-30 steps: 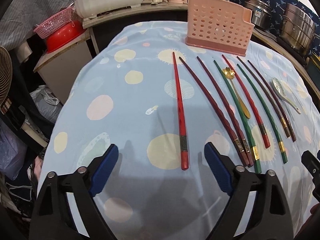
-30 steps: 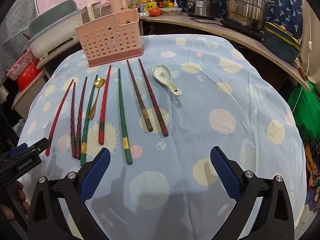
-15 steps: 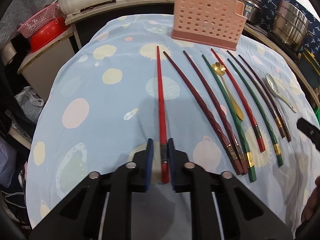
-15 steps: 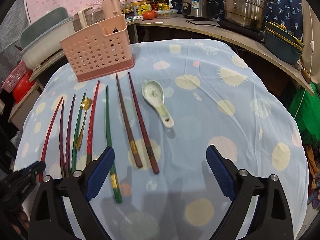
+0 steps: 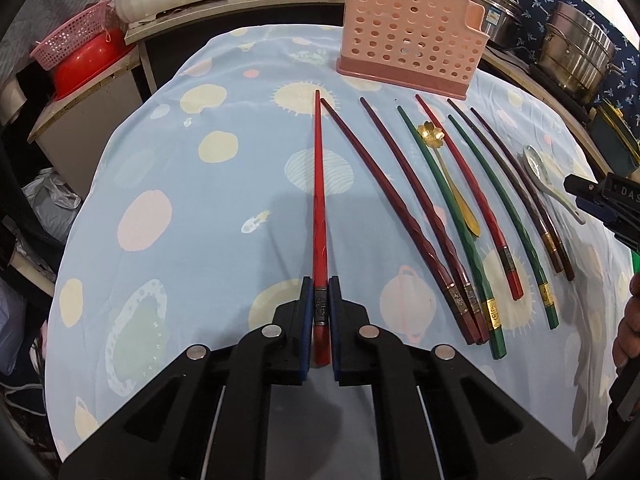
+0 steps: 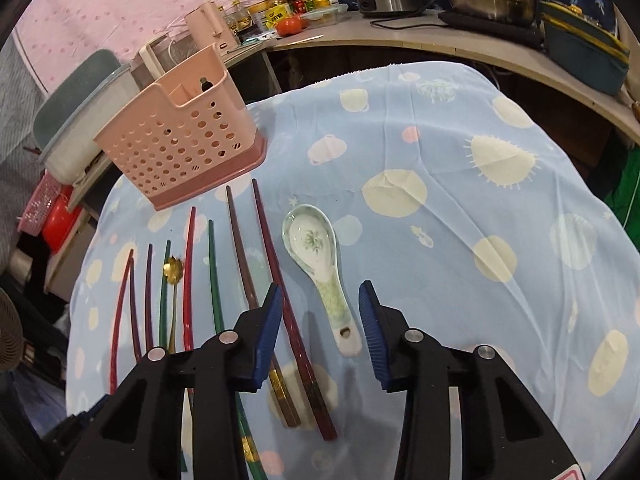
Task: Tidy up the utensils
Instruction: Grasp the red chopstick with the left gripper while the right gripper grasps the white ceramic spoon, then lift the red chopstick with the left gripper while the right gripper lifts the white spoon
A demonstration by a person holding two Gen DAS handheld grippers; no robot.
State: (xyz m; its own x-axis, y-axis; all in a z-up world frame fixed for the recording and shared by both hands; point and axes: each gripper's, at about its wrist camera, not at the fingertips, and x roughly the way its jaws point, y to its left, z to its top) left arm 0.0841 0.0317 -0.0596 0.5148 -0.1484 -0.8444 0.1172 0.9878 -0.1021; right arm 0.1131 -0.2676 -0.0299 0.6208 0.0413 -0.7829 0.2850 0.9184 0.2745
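My left tool [image 5: 320, 312] clamps red chopstick [image 5: 319, 200]; right tool [image 6: 320, 320] closing, pads clear of ceramic spoon [image 6: 316, 256], holder [image 6: 180, 136] at 11 o'clock.

- The tablecloth [image 5: 192, 216] lies bare across the left half of the left wrist view: wide room for passage there.
- In the same view's right half, chopsticks [image 5: 404, 208] lie in close rows, with thin gaps.
- The pink holder [image 5: 408, 46] blocks the upper centre.
- In the right wrist view, bare cloth fills the right side beyond the ceramic spoon [image 6: 316, 256].
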